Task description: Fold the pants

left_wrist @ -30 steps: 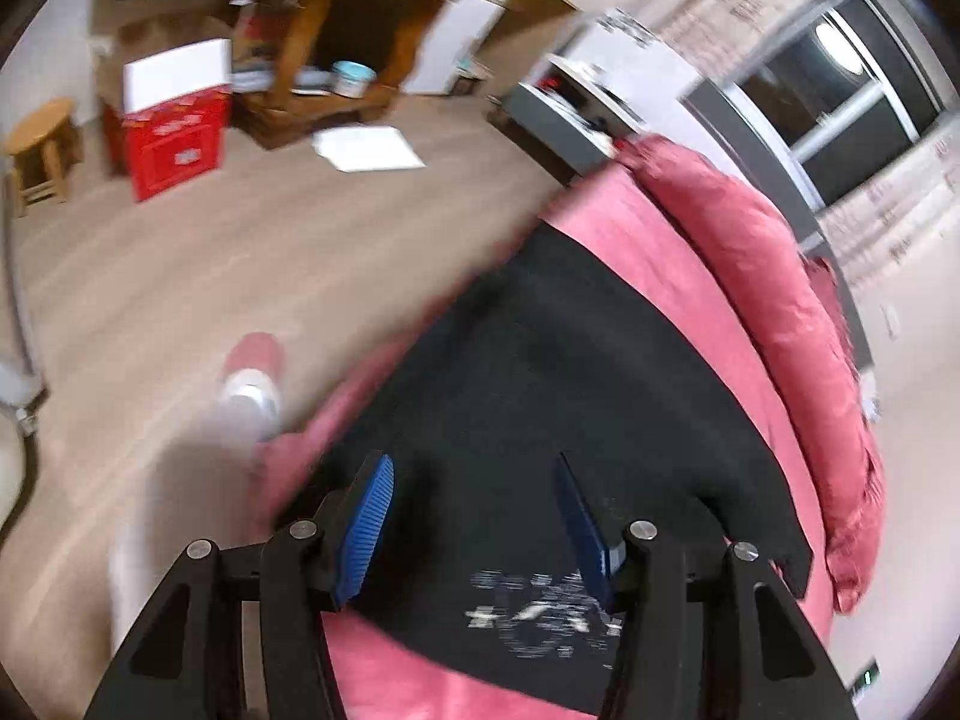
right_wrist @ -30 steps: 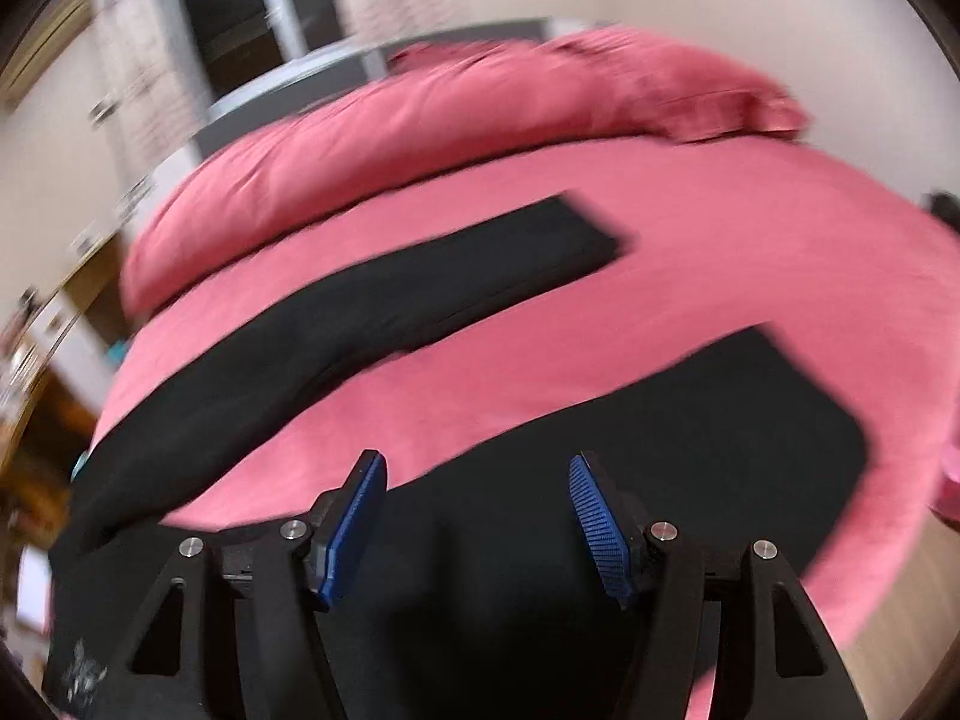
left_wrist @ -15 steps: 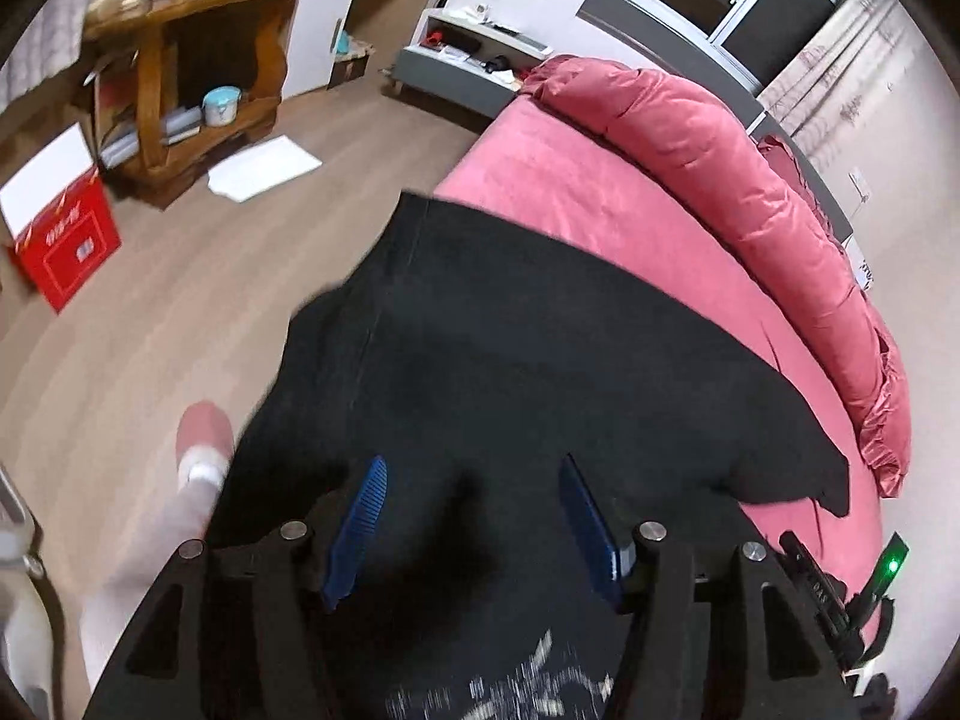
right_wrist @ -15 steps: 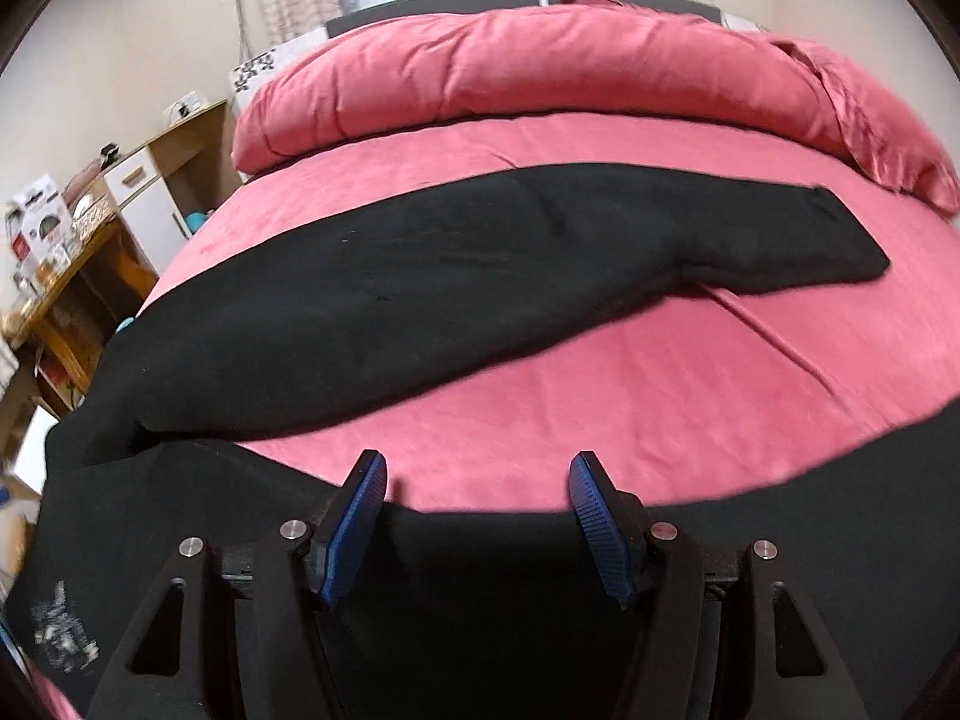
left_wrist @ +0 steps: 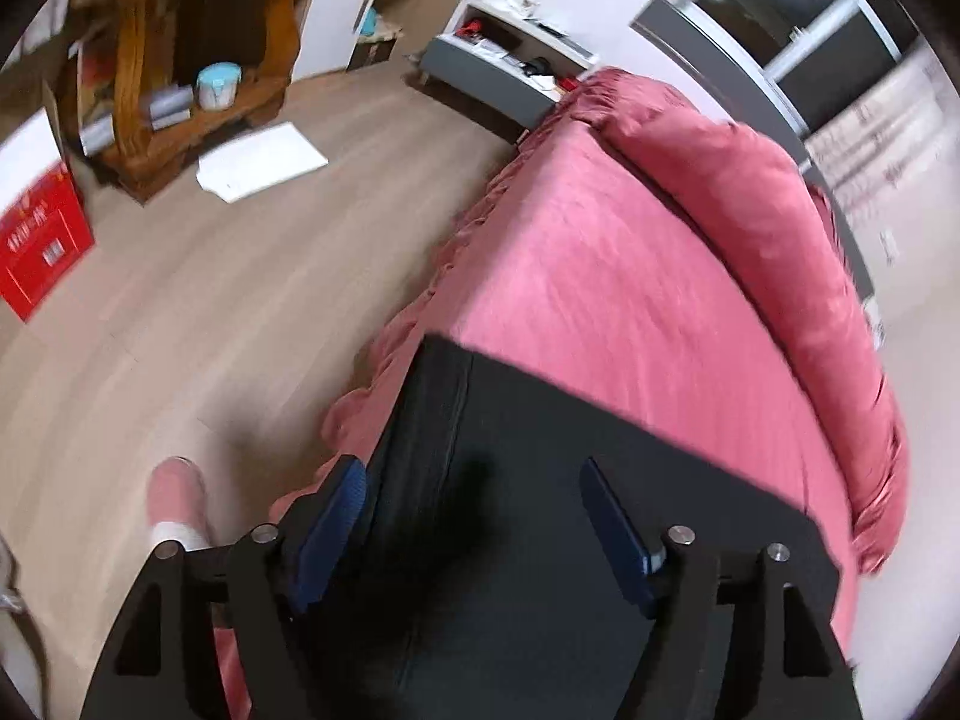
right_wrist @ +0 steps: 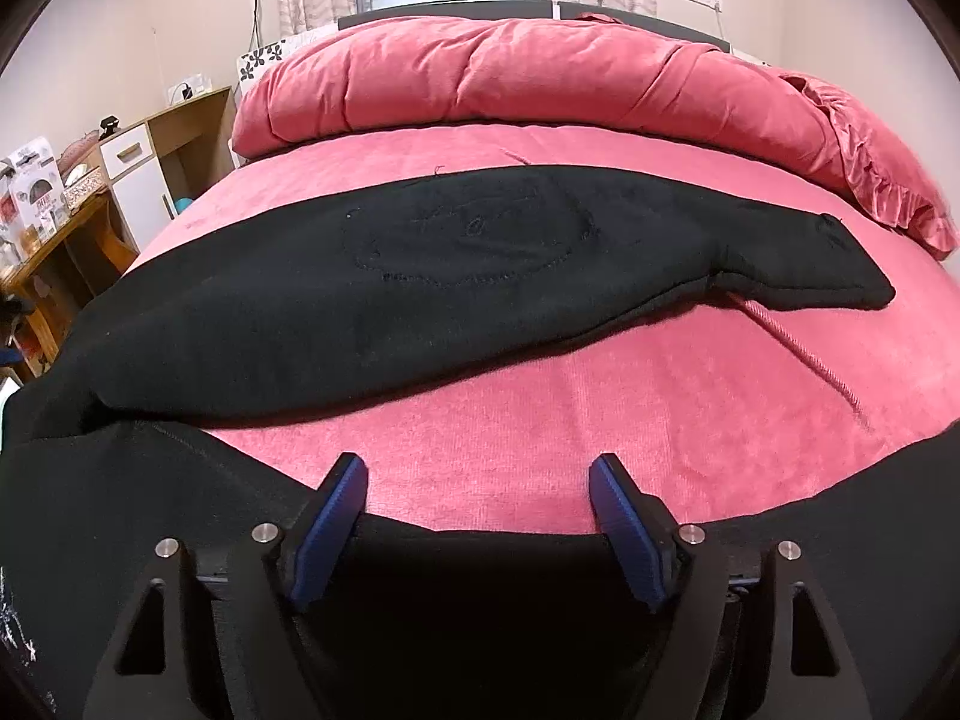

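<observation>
Black pants [right_wrist: 468, 276] lie spread on a pink bed [right_wrist: 600, 414]. One leg stretches across the bed's middle to the right. The other leg runs along the near edge under my right gripper [right_wrist: 477, 495], which is open and empty just above that cloth. In the left wrist view the pants [left_wrist: 540, 510] reach the bed's left edge with a seam showing. My left gripper [left_wrist: 474, 498] is open and empty over that black cloth.
A rolled pink duvet [right_wrist: 540, 84] lies along the head of the bed. Left of the bed are wood floor [left_wrist: 180, 312], a person's pink-slippered foot [left_wrist: 177, 501], a red box [left_wrist: 36, 240], a wooden shelf unit [left_wrist: 180, 60] and a grey nightstand [left_wrist: 504, 78].
Both grippers swung their views and settled over the pants. The left now looks along the bed's left edge. The right dropped lower toward the near leg. Both stayed open.
</observation>
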`<action>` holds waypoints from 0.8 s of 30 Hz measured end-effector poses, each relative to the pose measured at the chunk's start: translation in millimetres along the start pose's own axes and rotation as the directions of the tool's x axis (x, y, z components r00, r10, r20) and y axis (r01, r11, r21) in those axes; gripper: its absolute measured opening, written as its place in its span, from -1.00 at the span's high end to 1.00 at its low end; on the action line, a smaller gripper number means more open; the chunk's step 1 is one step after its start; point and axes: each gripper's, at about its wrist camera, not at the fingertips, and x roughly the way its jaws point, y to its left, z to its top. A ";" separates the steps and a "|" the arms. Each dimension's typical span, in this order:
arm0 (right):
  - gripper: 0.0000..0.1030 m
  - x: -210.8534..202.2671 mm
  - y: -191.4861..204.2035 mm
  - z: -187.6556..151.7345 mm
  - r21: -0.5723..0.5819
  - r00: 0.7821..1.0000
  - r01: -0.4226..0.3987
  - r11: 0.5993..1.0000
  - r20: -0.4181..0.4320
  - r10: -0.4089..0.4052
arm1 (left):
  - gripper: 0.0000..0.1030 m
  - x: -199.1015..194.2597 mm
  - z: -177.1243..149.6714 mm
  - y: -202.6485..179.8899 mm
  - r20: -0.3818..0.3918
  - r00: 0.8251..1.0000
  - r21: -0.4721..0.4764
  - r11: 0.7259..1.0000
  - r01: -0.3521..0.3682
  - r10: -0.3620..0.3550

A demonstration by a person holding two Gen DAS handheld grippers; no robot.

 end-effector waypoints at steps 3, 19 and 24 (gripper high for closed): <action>-0.60 0.9 -0.4 -1.8 0.005 1.000 0.005 1.000 -0.007 -0.005 | -0.56 24.4 16.8 2.3 -0.046 0.999 -0.019 1.000 0.014 -0.015; -0.70 4.7 2.6 -3.5 0.007 1.000 0.015 1.000 -0.016 -0.015 | -0.46 90.5 21.8 -22.1 -0.089 0.996 0.126 0.992 -0.012 0.024; -0.71 5.4 3.1 -3.6 0.005 1.000 0.017 1.000 -0.018 -0.017 | 0.68 68.7 15.7 -38.6 -0.016 0.998 0.251 0.966 -0.055 0.061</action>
